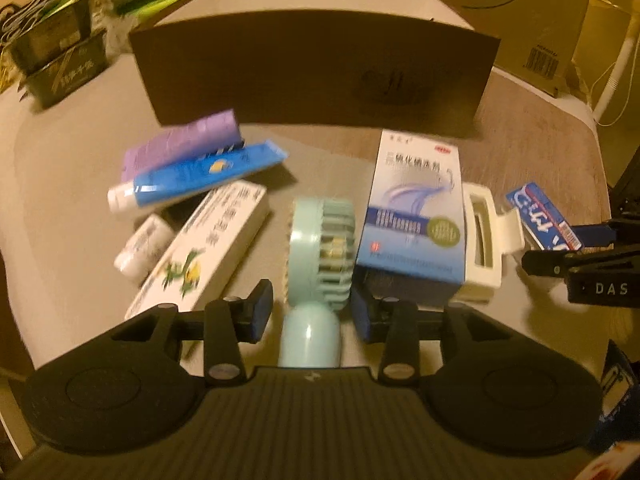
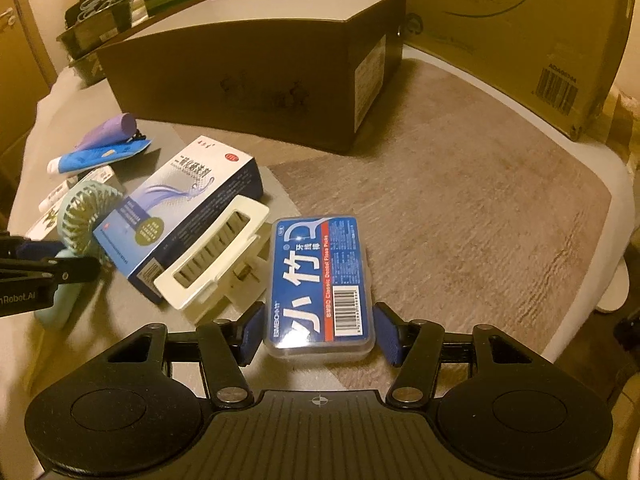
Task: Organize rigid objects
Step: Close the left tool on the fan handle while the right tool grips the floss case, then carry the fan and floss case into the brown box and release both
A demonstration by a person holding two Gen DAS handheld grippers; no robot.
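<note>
Left tool [image 1: 311, 312]: jaws apart, straddling the mint fan [image 1: 320, 256] handle, not yet closed on it. Right tool [image 2: 318, 332]: jaws apart either side of the floss-pick case [image 2: 320, 280], pads just beside its edges; contact unclear. Likely both are lining up for pickup. Medicine box [image 2: 180, 216] and cream clip [image 2: 216, 256] crowd between them. Beyond: tubes [image 1: 200, 172], then the open brown box [image 2: 260, 80] at the surface's [image 2: 460, 200] rear, probable destination.

We see our left claw [image 1: 311, 312] spread wide around the mint fan's handle [image 1: 309, 338], pads apart from it, on the bench [image 1: 72, 184].
</note>
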